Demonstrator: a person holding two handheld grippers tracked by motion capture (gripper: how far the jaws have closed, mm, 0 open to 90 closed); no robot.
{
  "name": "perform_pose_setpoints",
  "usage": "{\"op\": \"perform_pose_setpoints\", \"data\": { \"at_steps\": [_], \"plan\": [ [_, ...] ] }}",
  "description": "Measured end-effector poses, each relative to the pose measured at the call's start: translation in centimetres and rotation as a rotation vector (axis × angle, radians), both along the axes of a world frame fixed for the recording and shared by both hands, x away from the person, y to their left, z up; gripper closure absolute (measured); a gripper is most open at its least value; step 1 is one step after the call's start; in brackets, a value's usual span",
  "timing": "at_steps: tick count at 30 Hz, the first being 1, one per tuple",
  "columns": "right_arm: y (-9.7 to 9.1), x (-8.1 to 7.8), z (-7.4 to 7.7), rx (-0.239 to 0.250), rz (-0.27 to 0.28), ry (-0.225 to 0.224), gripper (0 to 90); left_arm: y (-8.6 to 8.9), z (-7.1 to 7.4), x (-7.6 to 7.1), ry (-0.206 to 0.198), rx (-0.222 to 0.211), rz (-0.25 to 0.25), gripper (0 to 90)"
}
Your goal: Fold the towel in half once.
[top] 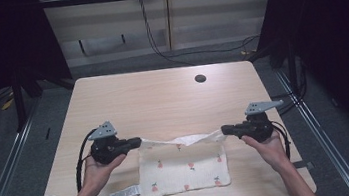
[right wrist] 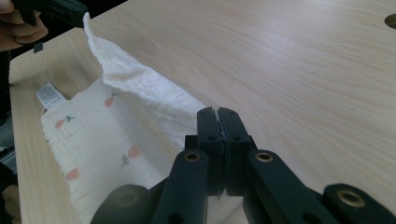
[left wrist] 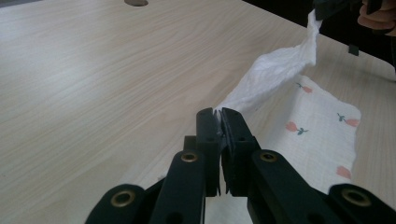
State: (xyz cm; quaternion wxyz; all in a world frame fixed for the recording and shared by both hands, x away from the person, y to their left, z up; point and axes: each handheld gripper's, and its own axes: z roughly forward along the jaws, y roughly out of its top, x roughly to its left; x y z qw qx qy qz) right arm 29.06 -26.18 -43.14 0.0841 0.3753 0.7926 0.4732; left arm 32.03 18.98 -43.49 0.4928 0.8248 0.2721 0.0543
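Cloth [top: 184,170] is laid flat at the near bench [top: 162,94] edge, its near part resting on the wood, with a care label [top: 124,194] sticking out at the near-left corner. Small fruit print is seen on the upper face; the lifted far edge shows plain white. The far-left corner is pinched by the left gripper [top: 137,142], jaws clamped on the fabric, as seen in the left gripper view where the cloth [left wrist: 271,74] runs straight out from between the pads. The far-right corner is pinched by the right gripper [top: 225,130], likewise clamped on the fabric; in the right gripper view the cloth [right wrist: 140,88] is stretched off towards the other gripper [right wrist: 70,9]. Both corners are held just above the bench, so the far edge is pulled into a shallow sagging line between the grippers while the near part is left anchored by its own weight. Judged: corner grips are taken so the far edge can be carried evenly, probably for a fold towards the near edge; equal tension matters, else the edge is skewed. Farther out the bench is bare wood, with a cable hole [top: 200,78] near the far edge.
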Motion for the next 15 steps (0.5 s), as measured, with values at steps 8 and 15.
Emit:
{"op": "perform_pose_setpoints", "data": {
  "at_steps": [8,15],
  "plan": [
    [0.2,-1.3,1.1,-0.017,0.016,-0.015,88.8,0.2,0.5,-0.9,0.009,0.006,-0.001,86.8],
    [0.3,-2.5,1.1,-0.023,0.027,-0.012,88.8,0.4,-0.1,-2.1,0.028,0.038,-0.011,86.8]
  ]
}}
